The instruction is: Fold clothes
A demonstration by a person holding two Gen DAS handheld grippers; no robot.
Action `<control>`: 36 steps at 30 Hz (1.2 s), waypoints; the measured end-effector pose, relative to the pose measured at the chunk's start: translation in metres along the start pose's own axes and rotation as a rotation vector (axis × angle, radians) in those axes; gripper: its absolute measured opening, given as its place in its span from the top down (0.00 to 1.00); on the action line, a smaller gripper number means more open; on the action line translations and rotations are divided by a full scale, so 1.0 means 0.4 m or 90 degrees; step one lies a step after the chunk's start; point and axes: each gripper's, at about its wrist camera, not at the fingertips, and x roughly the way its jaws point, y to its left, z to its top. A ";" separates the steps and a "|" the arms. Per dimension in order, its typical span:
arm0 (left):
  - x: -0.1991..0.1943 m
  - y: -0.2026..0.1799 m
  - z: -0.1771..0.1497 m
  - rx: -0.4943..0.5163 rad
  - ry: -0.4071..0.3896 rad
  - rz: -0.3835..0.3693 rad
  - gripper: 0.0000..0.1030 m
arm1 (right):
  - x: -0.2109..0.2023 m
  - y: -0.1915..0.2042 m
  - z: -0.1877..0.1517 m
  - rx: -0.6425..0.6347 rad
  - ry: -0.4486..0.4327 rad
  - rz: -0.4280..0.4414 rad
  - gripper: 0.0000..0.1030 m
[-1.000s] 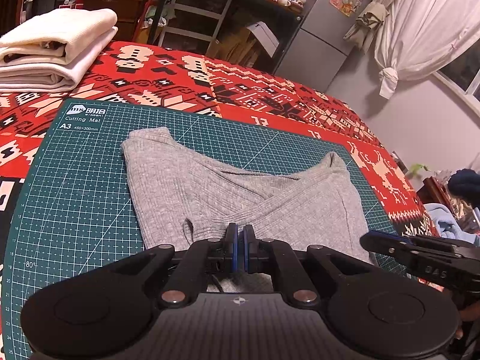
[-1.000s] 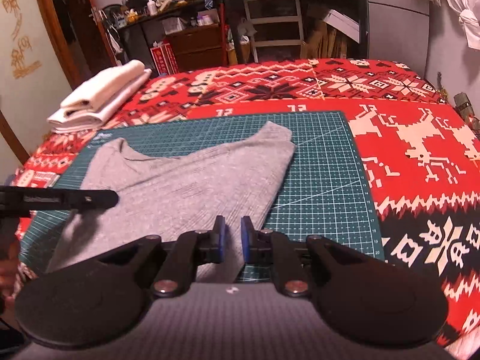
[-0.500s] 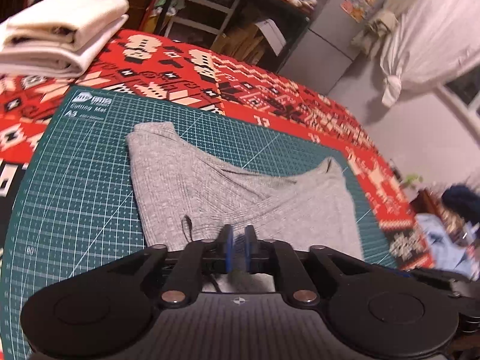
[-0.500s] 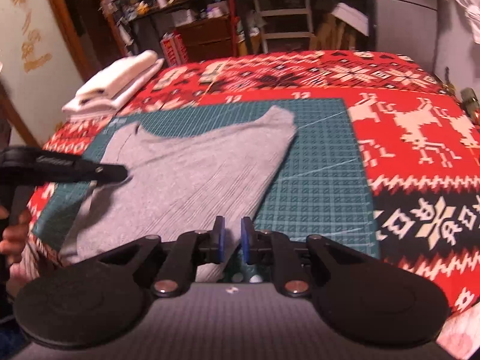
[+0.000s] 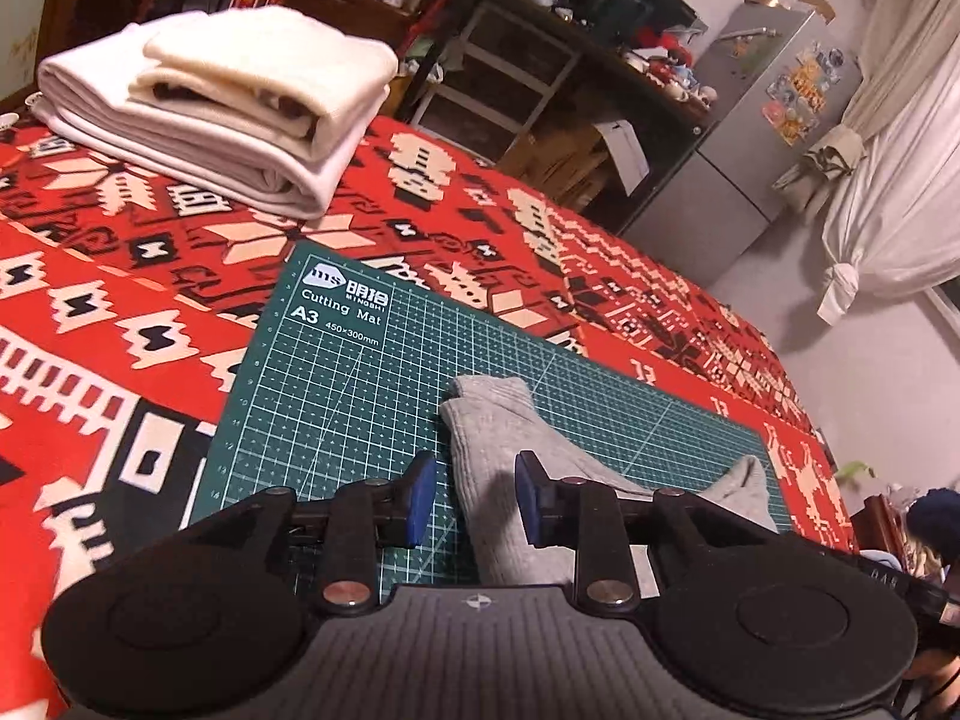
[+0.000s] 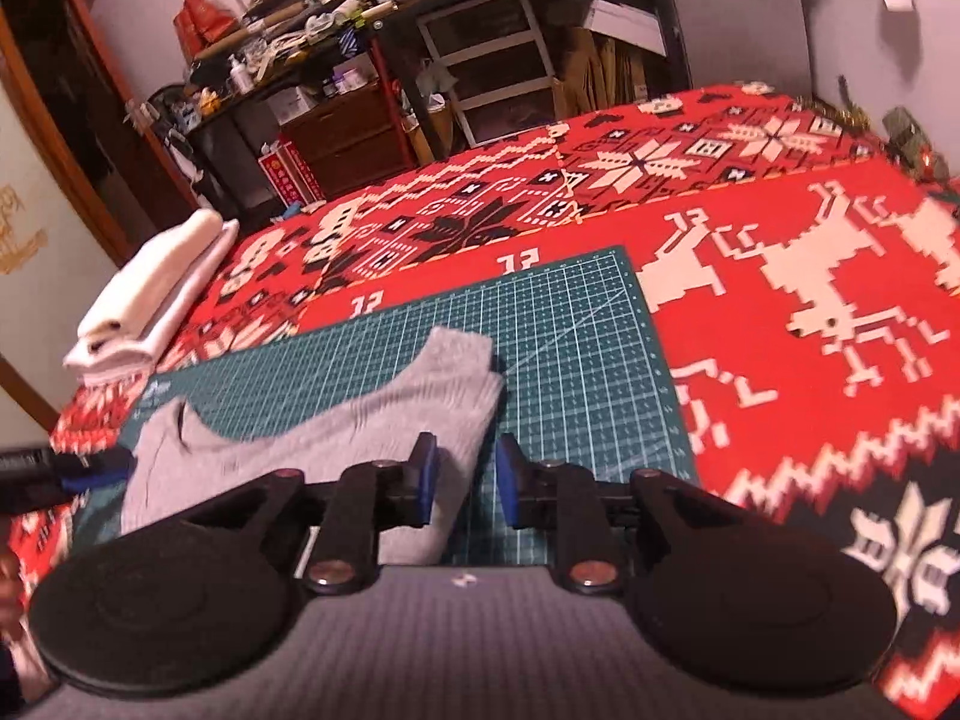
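Grey ribbed knit top (image 6: 336, 438) lies partly folded on the green cutting mat (image 5: 336, 396), more folds likely left; left gripper (image 5: 474, 501) and right gripper (image 6: 465, 477) fingers apart, holding nothing.

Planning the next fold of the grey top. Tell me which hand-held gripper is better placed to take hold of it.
Left, probably. The left hand-held gripper is open with the grey top lying between its fingers. The right hand-held gripper is open too, but its gap sits at the top's edge, mostly over the cutting mat.
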 end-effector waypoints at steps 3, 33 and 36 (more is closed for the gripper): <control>0.010 0.002 0.003 -0.001 -0.001 -0.016 0.75 | 0.029 -0.010 0.013 0.023 -0.001 0.009 0.77; -0.006 0.052 0.030 -0.053 -0.012 -0.028 0.66 | -0.002 0.061 0.019 -0.014 -0.050 0.012 0.89; 0.007 0.050 0.021 -0.048 -0.020 -0.035 0.67 | -0.028 0.064 0.001 -0.013 -0.053 0.016 0.89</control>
